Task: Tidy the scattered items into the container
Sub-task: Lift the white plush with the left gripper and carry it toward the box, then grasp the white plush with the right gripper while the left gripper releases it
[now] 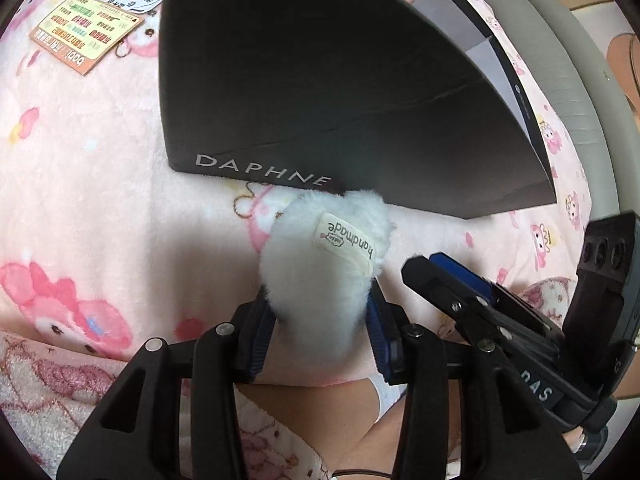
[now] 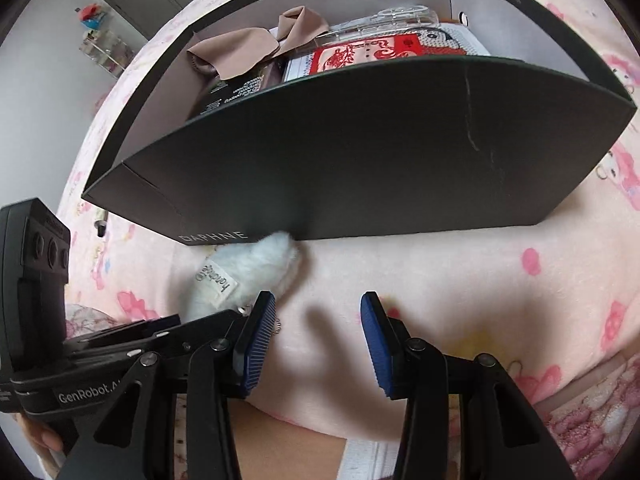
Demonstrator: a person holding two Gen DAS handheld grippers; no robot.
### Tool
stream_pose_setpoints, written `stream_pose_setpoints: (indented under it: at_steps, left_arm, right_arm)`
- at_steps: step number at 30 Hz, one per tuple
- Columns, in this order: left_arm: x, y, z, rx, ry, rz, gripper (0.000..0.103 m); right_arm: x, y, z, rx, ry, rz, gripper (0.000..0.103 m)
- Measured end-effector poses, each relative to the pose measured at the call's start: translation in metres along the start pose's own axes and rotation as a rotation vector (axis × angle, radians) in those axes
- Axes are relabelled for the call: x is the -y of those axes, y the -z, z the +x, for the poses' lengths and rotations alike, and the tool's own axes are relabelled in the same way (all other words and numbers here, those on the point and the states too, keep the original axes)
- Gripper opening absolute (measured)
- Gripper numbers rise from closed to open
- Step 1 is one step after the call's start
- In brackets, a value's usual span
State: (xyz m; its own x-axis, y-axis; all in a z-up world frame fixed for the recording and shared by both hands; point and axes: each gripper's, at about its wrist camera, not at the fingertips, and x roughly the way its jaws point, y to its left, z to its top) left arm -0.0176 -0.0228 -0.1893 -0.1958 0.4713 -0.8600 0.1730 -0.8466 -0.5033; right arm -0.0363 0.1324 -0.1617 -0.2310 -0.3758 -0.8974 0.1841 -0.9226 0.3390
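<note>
The left tongs [image 1: 320, 320] are squeezing a white fluffy toy [image 1: 326, 256] just in front of the black box [image 1: 320, 92] on the pink blanket [image 1: 80, 200]. The right tongs [image 2: 318, 344] are hanging open beside it, holding nothing. A tan cloth [image 2: 248, 46] is lying inside the box.

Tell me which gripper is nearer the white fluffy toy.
Left. The left gripper has its fingers closed around the white fluffy toy, in front of the black box. The right gripper is open and empty, just beside the toy on the pink blanket.
</note>
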Motion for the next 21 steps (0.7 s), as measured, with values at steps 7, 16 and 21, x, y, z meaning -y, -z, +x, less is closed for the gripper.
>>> stream_pose_setpoints:
  at_steps: [7, 16, 21]
  left_arm:
    - [-0.010, 0.002, -0.006, 0.025, 0.029, -0.057, 0.048]
    - [0.000, -0.008, 0.002, -0.018, 0.086, 0.002, 0.057]
    - [-0.019, -0.008, -0.012, 0.045, 0.106, -0.062, 0.056]
  right_arm:
    - [-0.002, 0.007, -0.007, 0.031, 0.013, -0.045, 0.041]
    - [-0.009, 0.012, 0.012, -0.064, -0.091, -0.069, 0.041]
    - [0.013, 0.009, 0.003, -0.011, -0.032, 0.033, 0.041]
